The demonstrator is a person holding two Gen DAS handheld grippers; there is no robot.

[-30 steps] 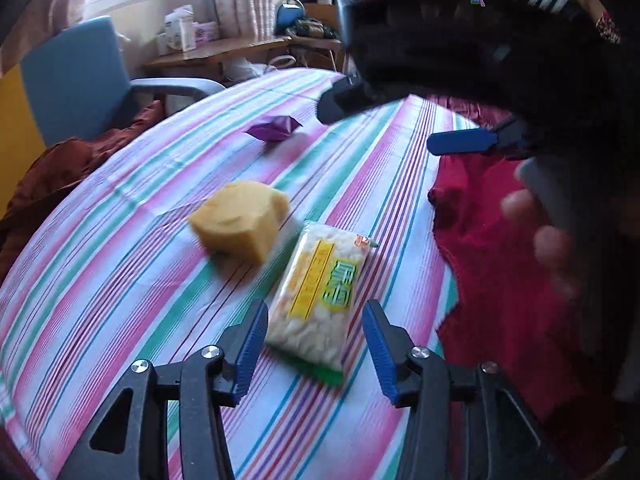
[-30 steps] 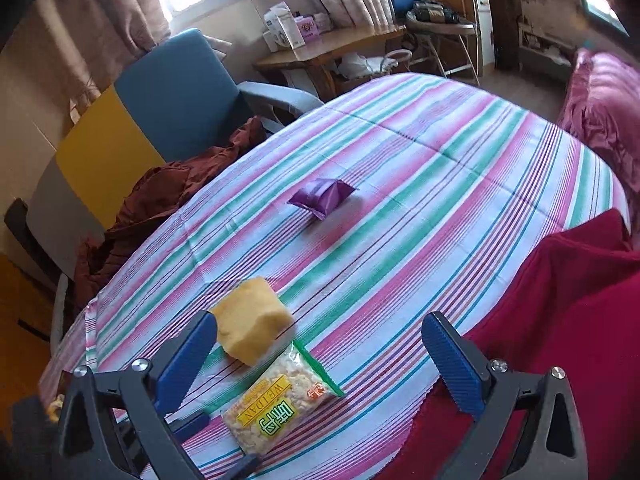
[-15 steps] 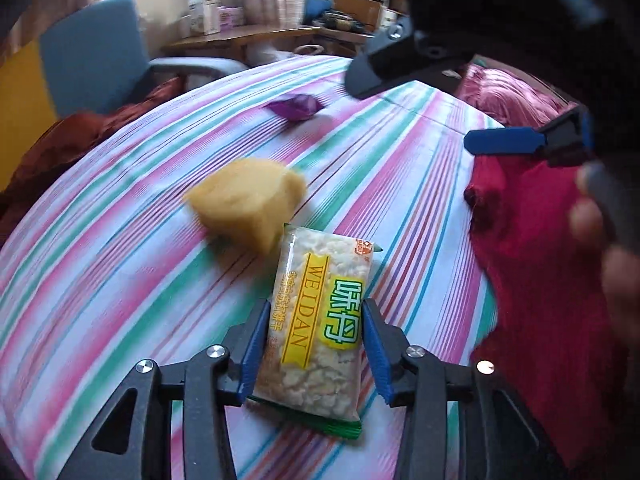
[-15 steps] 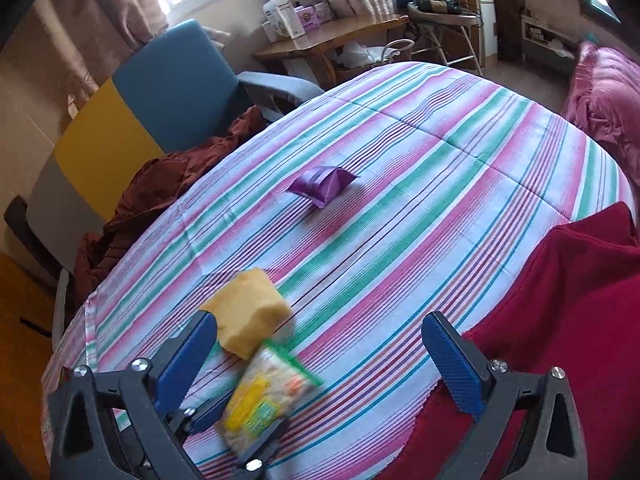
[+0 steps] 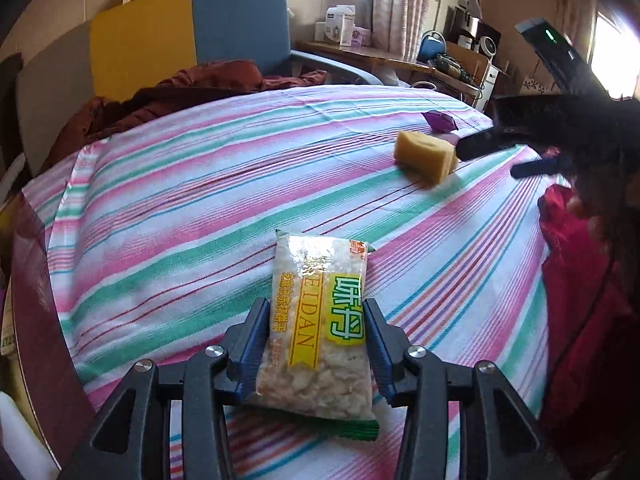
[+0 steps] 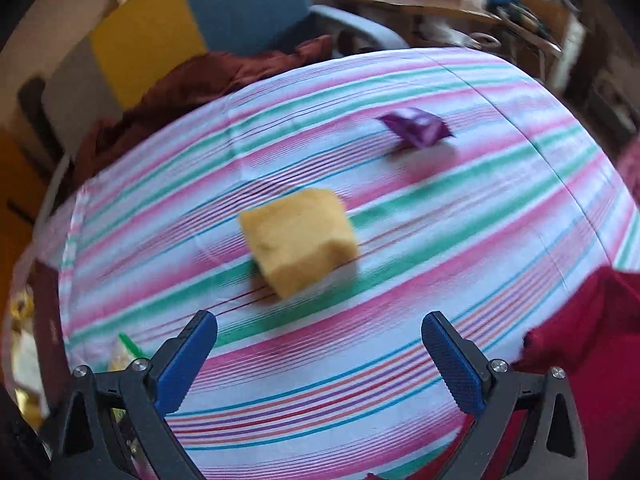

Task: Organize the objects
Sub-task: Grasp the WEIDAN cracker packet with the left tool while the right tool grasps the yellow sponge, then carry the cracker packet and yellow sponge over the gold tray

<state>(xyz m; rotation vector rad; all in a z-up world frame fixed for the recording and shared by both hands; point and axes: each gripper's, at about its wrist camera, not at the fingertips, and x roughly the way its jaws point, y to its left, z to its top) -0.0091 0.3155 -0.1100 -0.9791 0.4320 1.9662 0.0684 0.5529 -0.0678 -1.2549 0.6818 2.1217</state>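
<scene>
A clear snack packet (image 5: 320,320) of pale puffs with a yellow and green label sits between the blue pads of my left gripper (image 5: 314,314). Both pads touch its sides, and the jaws are opening slightly. Its green corner (image 6: 128,344) shows at the lower left of the right wrist view. A yellow sponge (image 5: 424,156) lies on the striped cloth further off. My right gripper (image 6: 320,360) hangs open just short of the sponge (image 6: 298,240), with nothing between its fingers. Beyond the sponge lies a small purple packet (image 6: 416,128).
The striped tablecloth (image 5: 180,200) covers a round table. A red cloth (image 5: 580,280) lies over its right edge. A rust-brown garment (image 5: 180,88) is heaped at the far edge against a blue and yellow armchair (image 5: 200,32). A cluttered desk (image 5: 380,56) stands behind.
My left gripper closed on the snack packet and carried it left, away from the sponge. My right gripper moved in toward the sponge, which now lies just ahead of its open fingers.
</scene>
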